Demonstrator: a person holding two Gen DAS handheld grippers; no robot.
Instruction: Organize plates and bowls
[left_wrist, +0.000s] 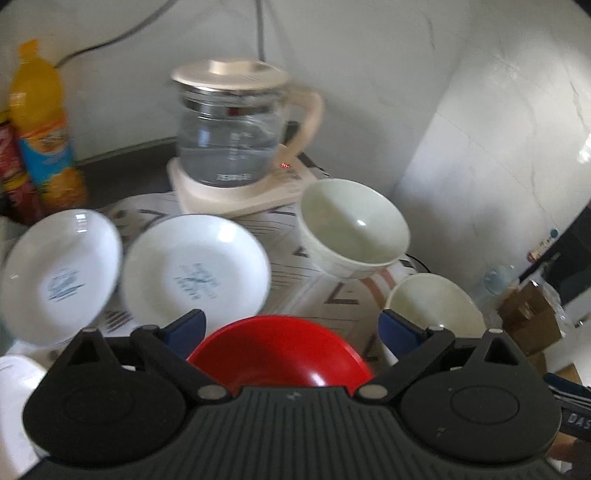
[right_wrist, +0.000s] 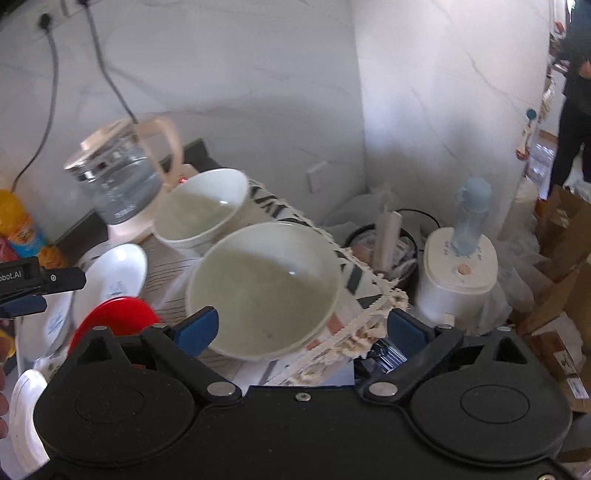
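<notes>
In the left wrist view my left gripper is open, its blue fingertips either side of a red bowl just below it. Two white plates with blue prints lie on a patterned cloth. Two cream bowls stand to the right. In the right wrist view my right gripper is open over the nearer cream bowl. The farther cream bowl, the red bowl and a white plate lie beyond. The left gripper's tip shows at the left edge.
A glass kettle on a cream base stands at the back by the wall. An orange drink bottle is at the far left. Right of the cloth are a white appliance, a dark bin and cardboard boxes.
</notes>
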